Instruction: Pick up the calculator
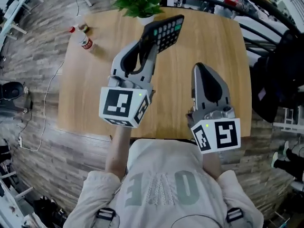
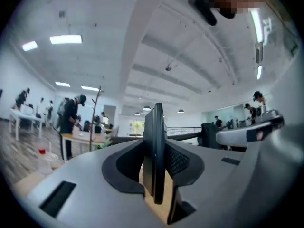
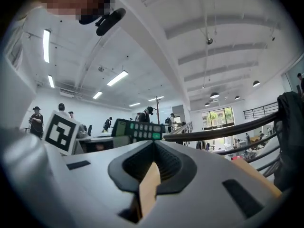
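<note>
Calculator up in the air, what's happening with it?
A person stands at a wooden table with a gripper in each hand. The left gripper is clamped on the calculator and holds it above the table. The right gripper is shut with nothing in it and hovers beside it.

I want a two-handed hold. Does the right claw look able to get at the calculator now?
Probably yes: the calculator juts free beyond the left claw, with nothing between it and the shut right claw.
</note>
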